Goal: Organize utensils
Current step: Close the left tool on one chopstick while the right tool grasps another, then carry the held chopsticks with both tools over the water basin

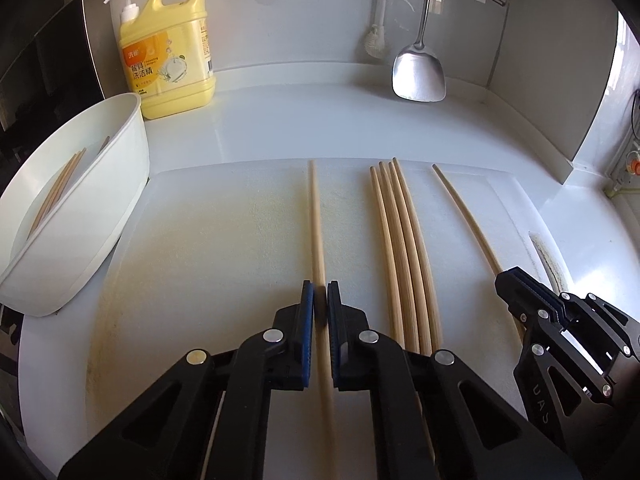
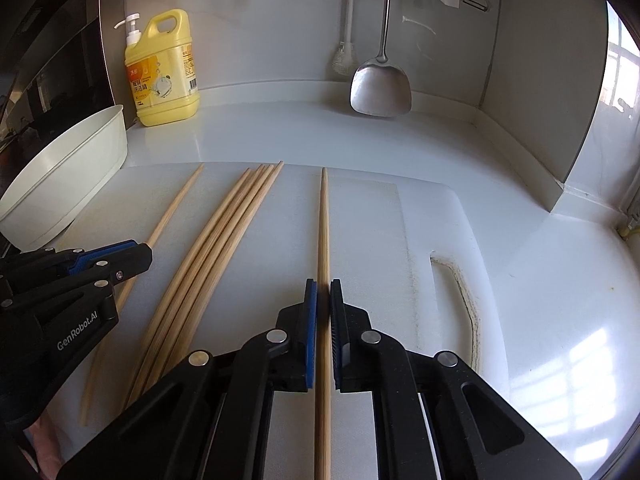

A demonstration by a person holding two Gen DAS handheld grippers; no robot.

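Wooden chopsticks lie lengthwise on a white cutting board [image 1: 224,240]. My left gripper [image 1: 320,300] is shut on a single chopstick [image 1: 316,216] at the left. A bundle of several chopsticks [image 1: 400,240] lies between the grippers; it also shows in the right wrist view [image 2: 216,240]. My right gripper [image 2: 323,300] is shut on the rightmost chopstick [image 2: 323,220], seen in the left wrist view [image 1: 468,220] too. A white oval holder [image 1: 80,208] at the left has chopsticks [image 1: 56,192] inside.
A yellow dish-soap bottle [image 1: 168,52] stands at the back left. A steel spatula [image 1: 420,68] and a brush [image 1: 378,36] hang on the back wall. The board's handle slot [image 2: 460,300] is at the right. A dark appliance [image 2: 52,72] borders the left.
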